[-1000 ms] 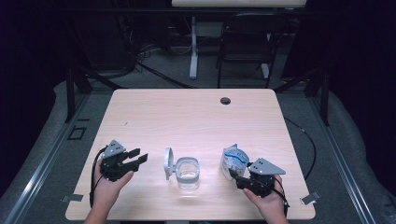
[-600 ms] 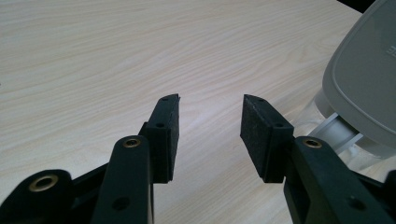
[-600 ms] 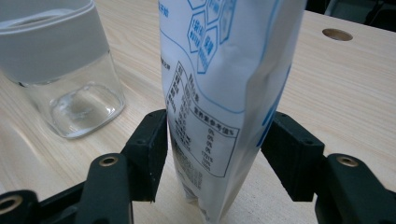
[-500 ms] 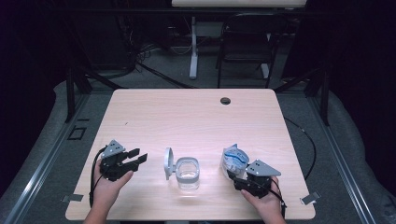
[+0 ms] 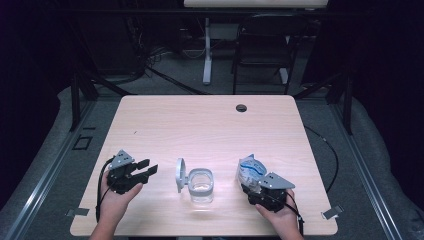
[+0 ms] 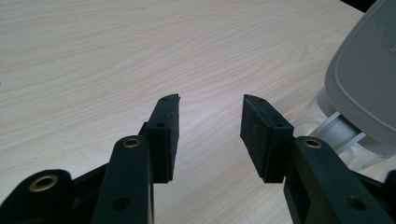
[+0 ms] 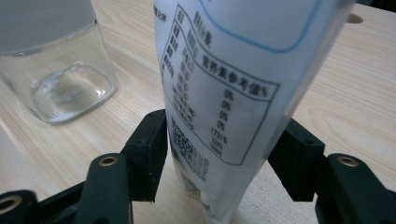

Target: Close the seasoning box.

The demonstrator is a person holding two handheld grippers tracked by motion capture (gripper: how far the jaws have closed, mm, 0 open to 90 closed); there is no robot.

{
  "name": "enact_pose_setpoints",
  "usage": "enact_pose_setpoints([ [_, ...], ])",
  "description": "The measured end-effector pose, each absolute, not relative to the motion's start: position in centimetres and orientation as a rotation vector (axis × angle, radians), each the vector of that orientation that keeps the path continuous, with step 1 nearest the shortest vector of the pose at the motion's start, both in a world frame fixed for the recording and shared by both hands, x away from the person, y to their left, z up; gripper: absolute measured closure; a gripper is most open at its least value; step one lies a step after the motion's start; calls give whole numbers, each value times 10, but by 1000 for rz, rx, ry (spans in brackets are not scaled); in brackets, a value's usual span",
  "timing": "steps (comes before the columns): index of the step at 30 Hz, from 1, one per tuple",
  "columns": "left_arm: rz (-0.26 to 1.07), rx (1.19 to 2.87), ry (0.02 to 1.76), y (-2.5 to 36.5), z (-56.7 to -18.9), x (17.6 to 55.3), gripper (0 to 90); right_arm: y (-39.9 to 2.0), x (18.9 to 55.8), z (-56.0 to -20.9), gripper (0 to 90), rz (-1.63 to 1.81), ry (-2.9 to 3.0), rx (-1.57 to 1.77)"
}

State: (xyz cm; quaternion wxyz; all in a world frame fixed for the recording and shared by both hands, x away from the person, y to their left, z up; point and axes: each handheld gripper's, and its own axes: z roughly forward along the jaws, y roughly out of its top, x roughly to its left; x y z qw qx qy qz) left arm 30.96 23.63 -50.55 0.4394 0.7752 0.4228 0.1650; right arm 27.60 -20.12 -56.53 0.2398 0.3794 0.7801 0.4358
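White pouch [image 7: 224, 84] in right gripper [image 7: 219, 154]

Right gripper [image 5: 254, 186] edged slightly toward near table edge (with pouch [image 5: 250, 170])

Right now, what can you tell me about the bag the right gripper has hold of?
The bag is a soft white plastic pouch with a blue outline and a black printed table and code square on one face. It stands roughly upright, leaning a little, on the wooden table, to the right of the clear jar. The right gripper clamps its lower part, a black pad pressing each side. Its contents are not visible.
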Motion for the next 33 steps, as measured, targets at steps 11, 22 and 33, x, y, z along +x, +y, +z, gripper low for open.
enact_pose_setpoints([
  [11, 412, 1925, 1054, 237, -506, 310, 577, -199, 277, -570, 419, 1198, 2120, 1047],
  [22, 410, 1929, 1055, 238, -506, 310, 577, -198, 279, -577, 420, 1167, 2140, 1054],
  [33, 412, 1927, 1057, 238, -506, 310, 577, -198, 280, -578, 439, 1184, 2134, 1061],
])
